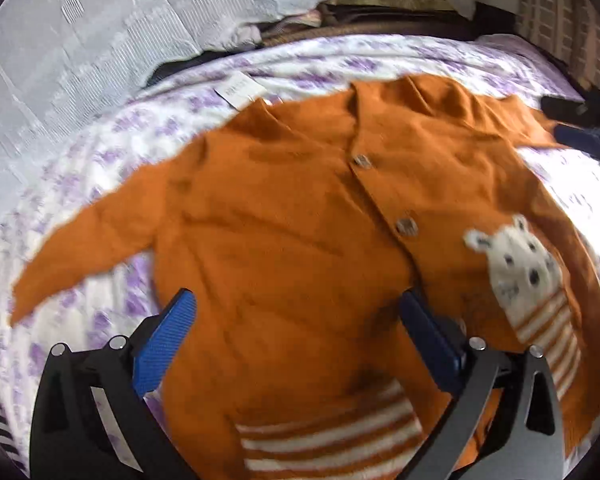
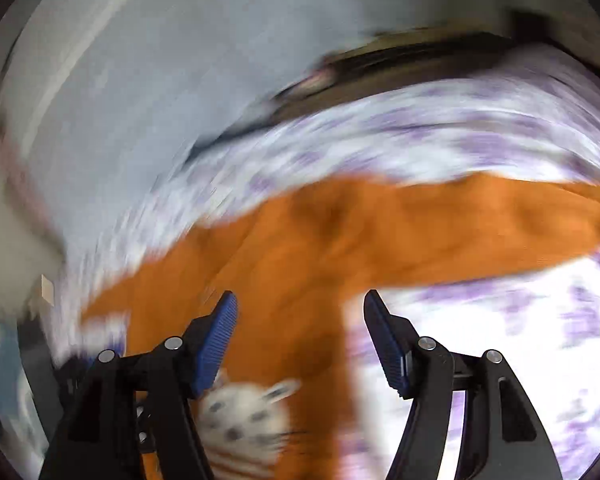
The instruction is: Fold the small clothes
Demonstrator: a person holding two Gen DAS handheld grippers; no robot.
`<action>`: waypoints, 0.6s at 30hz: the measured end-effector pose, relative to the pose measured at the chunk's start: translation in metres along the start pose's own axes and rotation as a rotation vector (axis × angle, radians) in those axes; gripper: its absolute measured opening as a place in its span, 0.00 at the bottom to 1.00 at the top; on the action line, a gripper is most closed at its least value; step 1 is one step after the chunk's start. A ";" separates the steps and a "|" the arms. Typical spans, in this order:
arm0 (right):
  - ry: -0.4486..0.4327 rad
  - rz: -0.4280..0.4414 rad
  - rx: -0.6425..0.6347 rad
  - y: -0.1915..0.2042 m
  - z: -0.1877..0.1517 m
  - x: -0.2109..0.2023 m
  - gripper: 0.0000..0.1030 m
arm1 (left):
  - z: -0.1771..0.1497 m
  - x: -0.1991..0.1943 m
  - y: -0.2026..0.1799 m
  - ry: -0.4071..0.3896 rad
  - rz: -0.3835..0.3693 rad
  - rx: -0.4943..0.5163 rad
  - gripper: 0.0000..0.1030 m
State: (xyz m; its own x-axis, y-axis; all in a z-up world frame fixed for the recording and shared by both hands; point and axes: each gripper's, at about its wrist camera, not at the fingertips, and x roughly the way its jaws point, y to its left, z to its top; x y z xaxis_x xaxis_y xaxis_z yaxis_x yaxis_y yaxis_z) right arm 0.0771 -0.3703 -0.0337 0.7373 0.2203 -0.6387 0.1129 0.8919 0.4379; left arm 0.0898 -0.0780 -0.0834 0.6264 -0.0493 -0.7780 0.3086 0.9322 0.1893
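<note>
Fuzzy orange knit cardigan (image 1: 300, 220) spreads flat beyond both grippers, left gripper (image 1: 296, 312) and right gripper (image 2: 300, 312) (ribbed blue pads), fingers apart, gripping nothing.

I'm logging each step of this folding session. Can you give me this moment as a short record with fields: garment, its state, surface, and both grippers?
garment: orange child's cardigan with buttons and a white animal patch
state: spread front up, unfolded, sleeves out to the sides
surface: purple-flowered bedsheet
left gripper: open above the cardigan's lower part, holding nothing
right gripper: open over the cardigan, nothing pinched; view blurred
</note>
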 end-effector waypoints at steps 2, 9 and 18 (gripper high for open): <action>-0.048 -0.082 0.165 -0.051 0.011 -0.012 0.64 | 0.015 -0.005 -0.001 -0.017 0.003 -0.018 0.96; -0.079 -0.043 0.583 -0.151 0.002 -0.019 0.56 | 0.088 0.009 -0.037 -0.013 -0.085 -0.078 0.96; -0.185 -0.041 0.662 -0.171 0.002 -0.018 0.52 | 0.084 0.080 -0.046 0.071 -0.194 -0.160 0.96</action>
State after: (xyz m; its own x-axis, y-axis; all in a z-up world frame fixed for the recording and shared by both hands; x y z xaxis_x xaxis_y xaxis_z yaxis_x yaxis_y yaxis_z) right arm 0.0454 -0.5279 -0.0962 0.8186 0.0679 -0.5703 0.4830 0.4559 0.7476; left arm 0.1858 -0.1553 -0.1037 0.5127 -0.2126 -0.8318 0.2972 0.9529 -0.0603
